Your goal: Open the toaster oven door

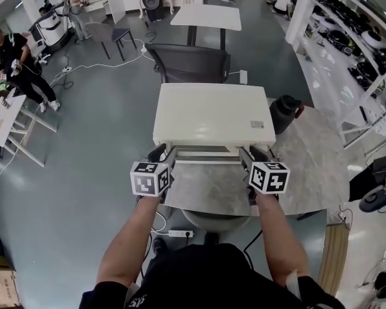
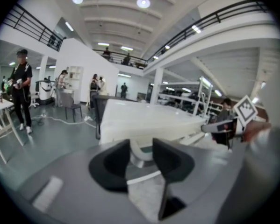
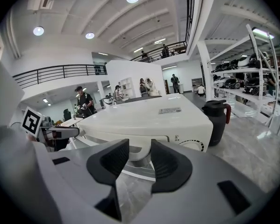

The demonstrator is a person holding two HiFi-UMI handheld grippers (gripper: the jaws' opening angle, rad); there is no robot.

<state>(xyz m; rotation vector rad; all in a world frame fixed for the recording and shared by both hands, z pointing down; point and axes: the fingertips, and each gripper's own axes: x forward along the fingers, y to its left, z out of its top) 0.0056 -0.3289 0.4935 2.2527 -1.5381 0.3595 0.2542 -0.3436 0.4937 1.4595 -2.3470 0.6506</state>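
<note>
A white toaster oven (image 1: 209,111) stands on a grey marble table (image 1: 308,166). Its door is tipped outward at the front, and the pale handle bar (image 1: 205,161) runs along the door's near edge. My left gripper (image 1: 162,154) sits at the bar's left end. In the left gripper view its jaws (image 2: 140,149) stand open, with the handle's curved end (image 2: 139,154) between them and gaps on both sides. My right gripper (image 1: 256,154) sits at the bar's right end, open (image 3: 140,149) around the handle's other end (image 3: 139,153). The oven's control dial (image 3: 193,145) shows beside it.
A black jug (image 1: 286,111) stands on the table right of the oven. A grey office chair (image 1: 189,63) is behind the table. Shelving with equipment (image 1: 357,37) lines the right side. People stand at the far left (image 1: 15,63).
</note>
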